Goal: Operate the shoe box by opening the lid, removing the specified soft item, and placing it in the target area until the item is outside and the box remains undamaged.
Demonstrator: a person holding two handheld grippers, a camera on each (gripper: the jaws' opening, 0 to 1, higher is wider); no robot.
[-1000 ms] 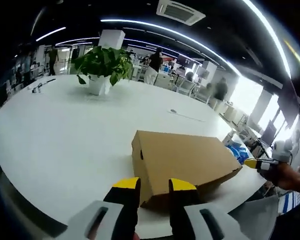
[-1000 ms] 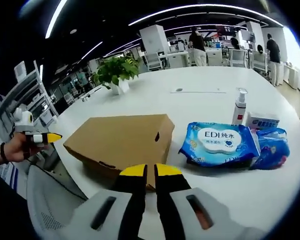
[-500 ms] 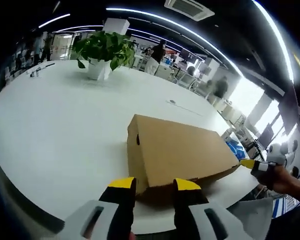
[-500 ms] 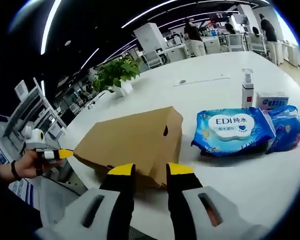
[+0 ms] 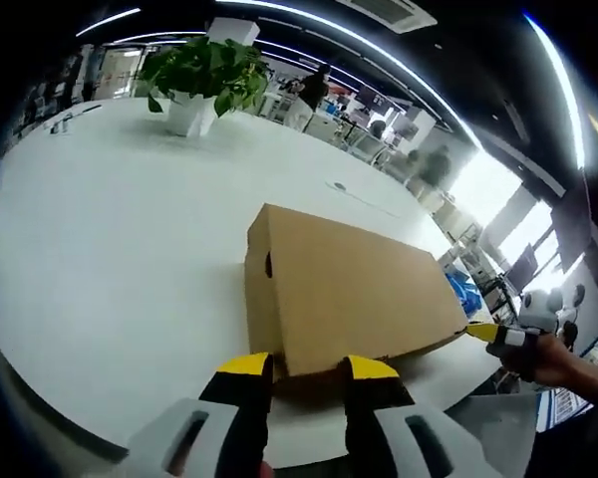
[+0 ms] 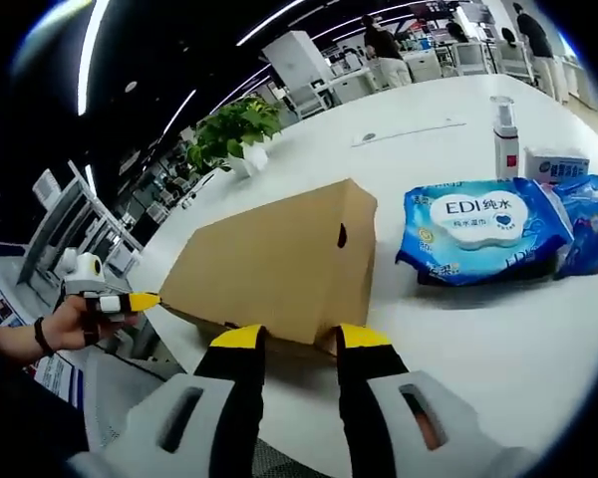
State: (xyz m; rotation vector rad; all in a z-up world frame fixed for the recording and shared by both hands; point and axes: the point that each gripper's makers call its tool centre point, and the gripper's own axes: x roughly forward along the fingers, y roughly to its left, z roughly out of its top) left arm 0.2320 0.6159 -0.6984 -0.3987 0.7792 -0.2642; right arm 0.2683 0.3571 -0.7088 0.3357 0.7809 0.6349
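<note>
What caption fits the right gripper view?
Open right gripper at closed cardboard box, wet wipes pack beside it.

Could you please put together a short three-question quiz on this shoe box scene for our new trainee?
1. True or false: the lid of the shoe box is shut.
2. What lies right beside the box in the right gripper view? A) wet wipes pack B) a shoe C) a cup
3. Fill in: the right gripper fingers are ____, straddling the box's near corner.

Key: 1 true. 2 A, the wet wipes pack. 3 open; the left gripper stands likewise at its corner.
</note>
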